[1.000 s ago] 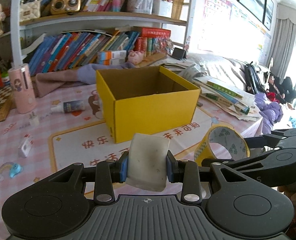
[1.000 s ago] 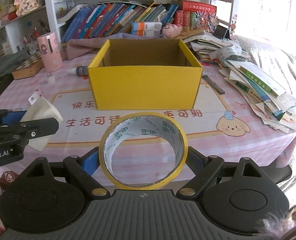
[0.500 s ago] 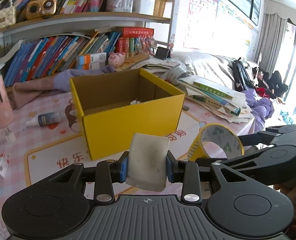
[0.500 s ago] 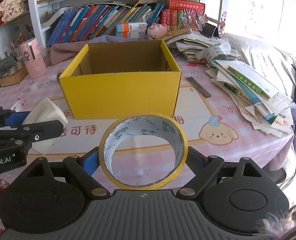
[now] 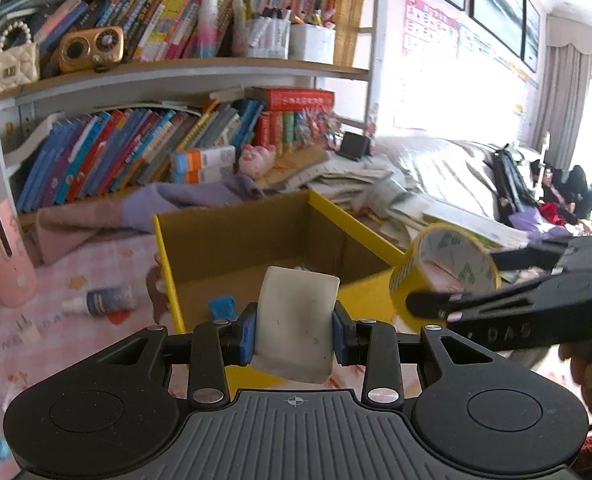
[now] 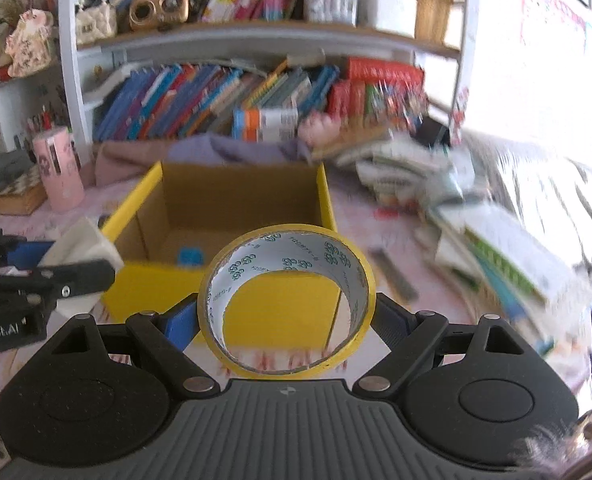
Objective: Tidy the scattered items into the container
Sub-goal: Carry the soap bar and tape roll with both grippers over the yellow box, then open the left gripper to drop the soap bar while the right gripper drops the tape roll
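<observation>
1. Left gripper (image 5: 294, 330) clamps our white eraser (image 5: 296, 326) over the near wall of the yellow box (image 5: 199, 240) on the table (image 5: 47, 320).
2. Right gripper (image 6: 285, 322) squeezes the yellow tape roll (image 6: 287, 276) before that box.
3. We see a blue scrap (image 5: 220, 306) inside.

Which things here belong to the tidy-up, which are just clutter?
Job:
- yellow box
- white eraser, in left gripper
- tape roll, in right gripper
- small bottle, maybe next

Lying about:
- bookshelf
- pink tumbler
- paper stack
</observation>
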`<state>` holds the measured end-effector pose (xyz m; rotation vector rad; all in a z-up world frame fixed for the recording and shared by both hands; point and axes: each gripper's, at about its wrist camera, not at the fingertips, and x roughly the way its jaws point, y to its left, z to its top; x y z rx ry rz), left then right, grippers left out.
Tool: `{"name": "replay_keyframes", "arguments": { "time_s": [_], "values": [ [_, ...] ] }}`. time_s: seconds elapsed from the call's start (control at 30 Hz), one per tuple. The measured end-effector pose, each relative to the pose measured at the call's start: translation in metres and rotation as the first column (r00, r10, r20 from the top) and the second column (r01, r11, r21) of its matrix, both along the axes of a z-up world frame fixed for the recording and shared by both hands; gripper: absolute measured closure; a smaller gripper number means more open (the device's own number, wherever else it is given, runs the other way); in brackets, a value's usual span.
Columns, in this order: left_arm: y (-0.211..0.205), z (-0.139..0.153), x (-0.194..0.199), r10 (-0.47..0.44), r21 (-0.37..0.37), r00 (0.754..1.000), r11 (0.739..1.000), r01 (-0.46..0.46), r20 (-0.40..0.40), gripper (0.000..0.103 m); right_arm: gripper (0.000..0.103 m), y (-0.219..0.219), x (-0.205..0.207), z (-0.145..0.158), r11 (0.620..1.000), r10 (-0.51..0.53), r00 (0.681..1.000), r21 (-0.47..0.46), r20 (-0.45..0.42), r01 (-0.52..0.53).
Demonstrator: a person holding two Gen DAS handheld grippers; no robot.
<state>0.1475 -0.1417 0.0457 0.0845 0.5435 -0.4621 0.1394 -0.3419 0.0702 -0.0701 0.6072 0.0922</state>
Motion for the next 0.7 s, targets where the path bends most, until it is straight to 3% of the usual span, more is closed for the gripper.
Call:
{"name": "replay_keyframes", "arguments": {
  "time_s": [0.4,0.7],
  "values": [
    [-0.014,0.002,0.066,0.106,0.098,0.993,0.989,-0.111,0.051,0.069,0.015,0.001,0.115,0.024,0.994,0.106,0.991,-0.030,0.082,-0.104],
    [-0.032,-0.031,0.103,0.101,0.191,0.994,0.978,-0.089,-0.053,0.068,0.015,0.035,0.190,-0.002,0.970,0.244,0.964,0.049,-0.103,-0.240]
  ]
}}
